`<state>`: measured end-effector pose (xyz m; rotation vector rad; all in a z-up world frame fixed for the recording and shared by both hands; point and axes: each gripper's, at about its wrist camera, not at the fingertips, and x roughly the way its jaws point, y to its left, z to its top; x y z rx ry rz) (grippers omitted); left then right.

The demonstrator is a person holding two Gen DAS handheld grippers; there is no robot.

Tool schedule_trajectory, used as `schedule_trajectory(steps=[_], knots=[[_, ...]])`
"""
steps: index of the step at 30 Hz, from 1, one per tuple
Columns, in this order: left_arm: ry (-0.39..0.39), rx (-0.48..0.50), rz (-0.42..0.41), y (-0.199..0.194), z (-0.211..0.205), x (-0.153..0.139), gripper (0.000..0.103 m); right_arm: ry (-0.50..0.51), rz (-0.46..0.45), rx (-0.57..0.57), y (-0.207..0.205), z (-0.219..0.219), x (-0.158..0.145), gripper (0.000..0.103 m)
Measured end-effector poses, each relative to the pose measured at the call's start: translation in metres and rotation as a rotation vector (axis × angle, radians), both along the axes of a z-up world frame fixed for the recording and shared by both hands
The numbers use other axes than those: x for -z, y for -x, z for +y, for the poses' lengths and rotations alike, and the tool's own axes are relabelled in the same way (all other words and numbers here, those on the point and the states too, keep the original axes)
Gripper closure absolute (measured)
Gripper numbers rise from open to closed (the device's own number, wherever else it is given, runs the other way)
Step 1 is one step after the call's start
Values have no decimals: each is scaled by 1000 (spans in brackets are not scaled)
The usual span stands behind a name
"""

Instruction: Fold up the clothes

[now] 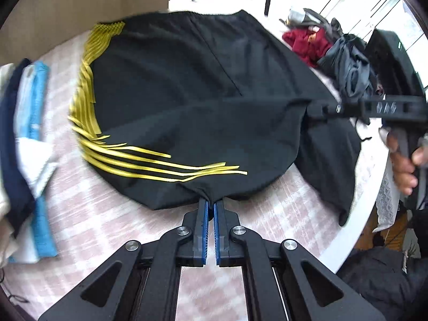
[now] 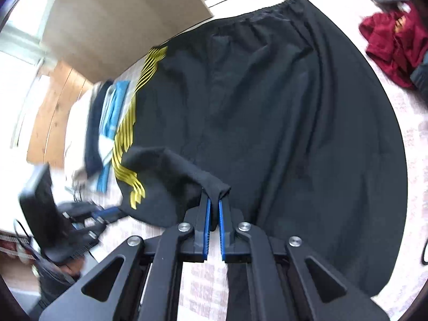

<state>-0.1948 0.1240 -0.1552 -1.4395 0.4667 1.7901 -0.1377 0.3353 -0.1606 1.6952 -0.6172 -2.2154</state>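
Black shorts spread flat on table. Left gripper clamped on near hem. Right gripper clamped on raised hem fold. Folded stack left of shorts, clothes pile right.

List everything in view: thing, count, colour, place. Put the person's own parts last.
black garment: one, black with yellow stripes and an elastic waistband, spread across the middle of the table.
folded clothes: one stack, navy, light blue and white, left of the garment.
unfolded clothes pile: one heap, dark red and grey, far right of the table.
table: one, pale pink patterned cover with a white rim.
left gripper: one, black with blue pads, shut on the garment's near edge.
right gripper: one, black with blue pads, shut on a lifted fold of the garment.
hand: one, at the right edge, holding the right gripper's handle.
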Motion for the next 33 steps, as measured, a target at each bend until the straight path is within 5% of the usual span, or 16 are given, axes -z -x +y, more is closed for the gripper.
schedule_trajectory(steps=[6,9,12,17,24,28,33], knots=[[50,-1,67,-11,-70,-67,98,171,5,-117,-35,-39,-27,97],[172,-64,155,-6,-99,-82,79,219,-20,-173,-51,-62,-29,97],[228,-113,160,-2,-114,-65,78,135,-93,-246,-60,-87,0,97],[261,-88,42,-15,-110,-11,73,39,-205,-278,-70,-103,47,97],[174,-150,-148,-22,-100,34,73,-5,-185,-284,-69,-104,49,97],[189,-171,-154,-24,-92,44,73,-22,-162,-281,-66,-105,42,97],[257,-132,-62,-35,-77,51,76,-24,-152,-286,-65,-107,40,97]])
